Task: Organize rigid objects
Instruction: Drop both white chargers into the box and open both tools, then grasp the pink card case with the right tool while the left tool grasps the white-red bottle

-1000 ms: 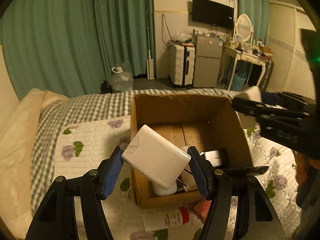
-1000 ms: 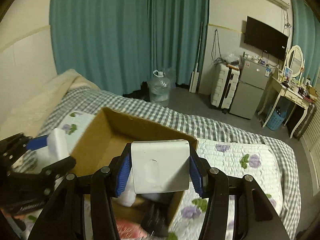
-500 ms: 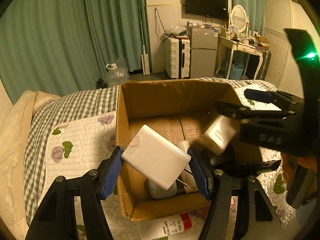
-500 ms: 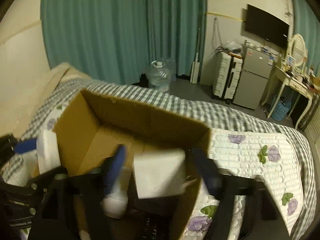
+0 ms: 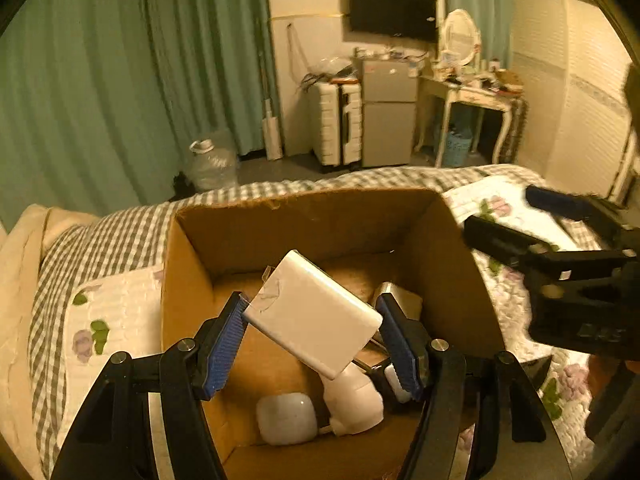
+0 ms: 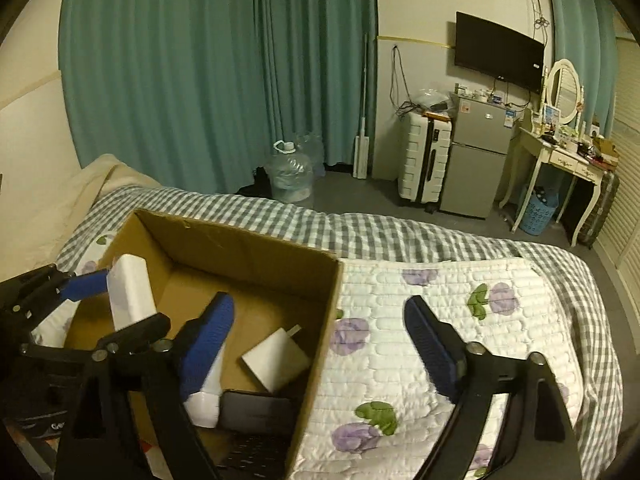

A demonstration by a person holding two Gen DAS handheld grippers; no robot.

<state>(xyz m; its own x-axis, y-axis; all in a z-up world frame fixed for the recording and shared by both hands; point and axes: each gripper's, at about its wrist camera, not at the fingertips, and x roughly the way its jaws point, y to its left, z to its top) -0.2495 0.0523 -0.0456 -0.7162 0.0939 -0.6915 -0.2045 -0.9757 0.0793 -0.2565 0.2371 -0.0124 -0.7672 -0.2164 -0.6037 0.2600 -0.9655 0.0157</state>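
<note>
Left wrist: white charger above cardboard box

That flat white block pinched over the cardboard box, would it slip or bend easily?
The white block looks stiff: its edges stay straight between the left gripper pads. Its smooth glossy shell and tilted, corner-wise hold suggest it might slip. Flat sides mean it probably won't roll in the cardboard box.

box top open | floor crowded: chargers | quilt bare
</note>
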